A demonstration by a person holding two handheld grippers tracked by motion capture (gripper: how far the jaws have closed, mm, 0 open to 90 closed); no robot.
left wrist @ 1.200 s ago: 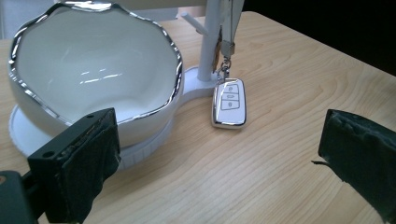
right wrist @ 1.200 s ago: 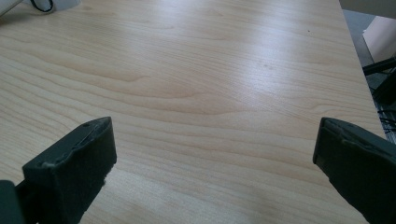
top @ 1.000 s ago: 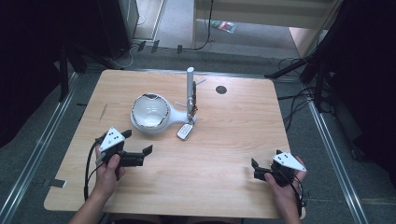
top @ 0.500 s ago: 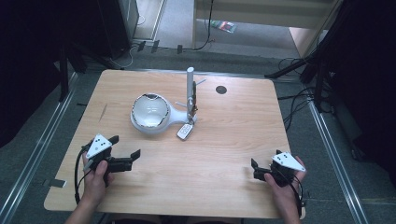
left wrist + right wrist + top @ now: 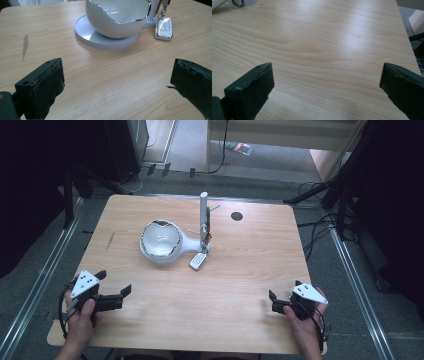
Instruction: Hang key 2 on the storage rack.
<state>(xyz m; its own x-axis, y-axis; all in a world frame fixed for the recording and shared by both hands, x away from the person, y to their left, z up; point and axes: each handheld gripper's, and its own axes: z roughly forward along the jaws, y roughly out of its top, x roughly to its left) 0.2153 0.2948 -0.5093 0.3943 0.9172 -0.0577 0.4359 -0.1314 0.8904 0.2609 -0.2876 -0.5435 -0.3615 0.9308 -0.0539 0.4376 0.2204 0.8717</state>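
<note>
A white egg-shaped bowl (image 5: 160, 240) (image 5: 117, 15) sits on a round white base joined to an upright white post (image 5: 203, 215) at the table's middle. A silver key fob (image 5: 198, 261) (image 5: 163, 28) lies beside the base, its ring hanging from the post. My left gripper (image 5: 115, 282) (image 5: 116, 72) is open and holds nothing; it hovers near the front left edge and points at the bowl. At the front right edge my right gripper (image 5: 285, 288) (image 5: 327, 68) is open over bare wood, its jaws wide apart.
The wooden table (image 5: 250, 270) has a dark round cable hole (image 5: 237, 215) at its far right. A grey smudge (image 5: 25, 46) marks the wood to the left of the bowl. Cables and dark stands lie on the floor around the table.
My left gripper has drawn back toward the front left corner of the table, away from the bowl. The right gripper has stayed in place.
</note>
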